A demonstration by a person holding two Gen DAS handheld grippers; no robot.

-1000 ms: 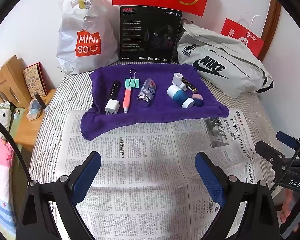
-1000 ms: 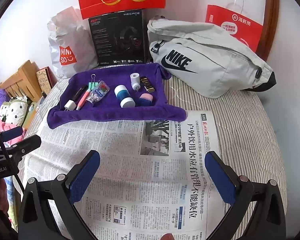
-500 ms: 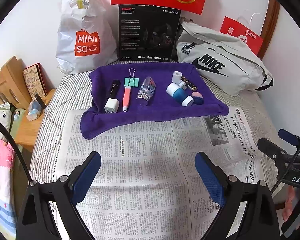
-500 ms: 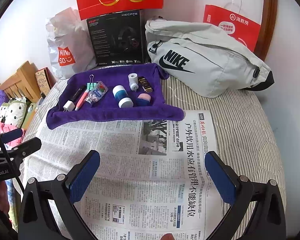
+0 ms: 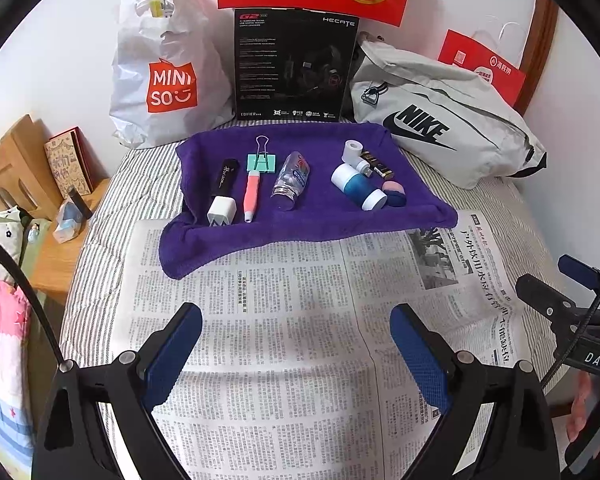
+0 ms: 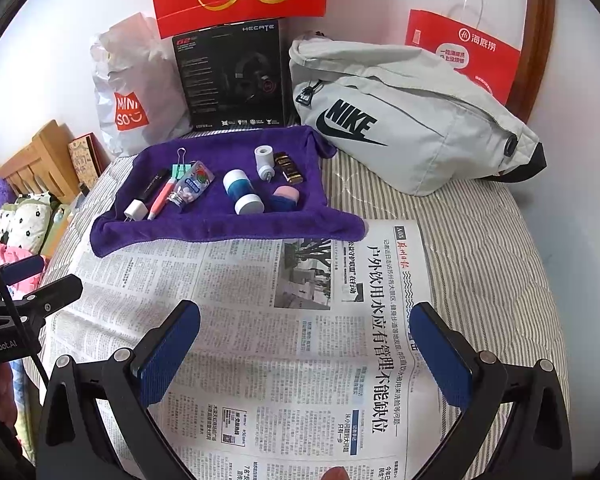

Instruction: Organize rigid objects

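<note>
Two hand-held tools hover over a newspaper [image 5: 300,320] spread on a striped bed [image 6: 480,240], the left tool [image 5: 296,344] and the right tool [image 6: 306,346] each with blue-padded jaws spread wide and gripping nothing. Beyond the paper, a purple towel [image 5: 320,216] carries the small items to be sorted: a black tube [image 5: 225,176] with a white charger plug [image 5: 221,210] at its near end, a pink pen [image 5: 251,196] below a green binder clip [image 5: 261,162], a clear bottle [image 5: 291,180] lying on its side, a blue-and-white container [image 5: 358,187], a white adapter [image 5: 355,154], a dark gold-trimmed lighter [image 5: 376,164] and a pink puff [image 5: 392,190]. Against the wall stand a white Miniso bag [image 5: 168,72], a black headset box [image 5: 294,66] and a grey Nike bag [image 5: 440,124].
</note>
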